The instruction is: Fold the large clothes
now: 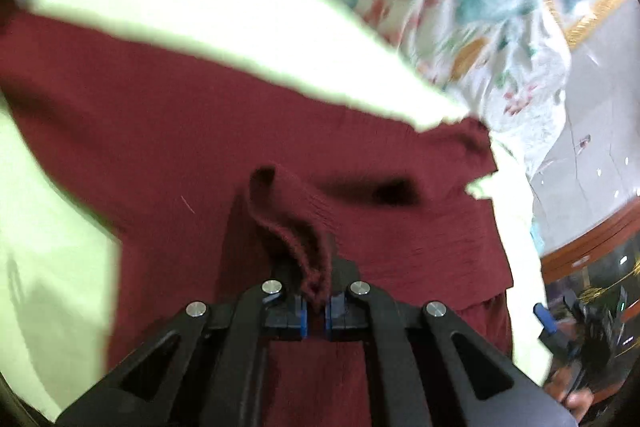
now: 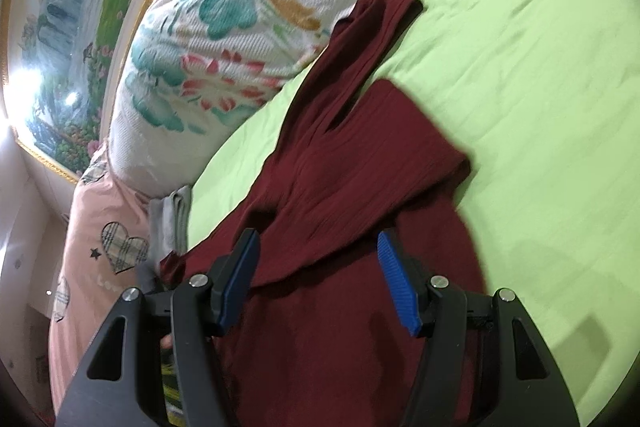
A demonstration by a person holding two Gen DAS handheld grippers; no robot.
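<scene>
Left wrist view: my left gripper (image 1: pixel 316 307) is clamped on a thin cuff of the dark red ribbed knit garment (image 1: pixel 200 147) at 6 o'clock; so slight a pinch may slip. Right wrist view: my right gripper (image 2: pixel 318 283) stands apart, empty, above the garment (image 2: pixel 340 187) on the lime-green bedsheet (image 2: pixel 520 87); unheld cloth may bunch.

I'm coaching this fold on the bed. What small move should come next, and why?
Probably carry the pinched fold across: the left gripper is shut on the maroon garment, while the right gripper hangs open over it.

Left view is motion-blurred, bed sheet (image 1: pixel 192 7) blown out; right view sharp, glare seen on the painting (image 2: pixel 24 87); edges bent.
</scene>
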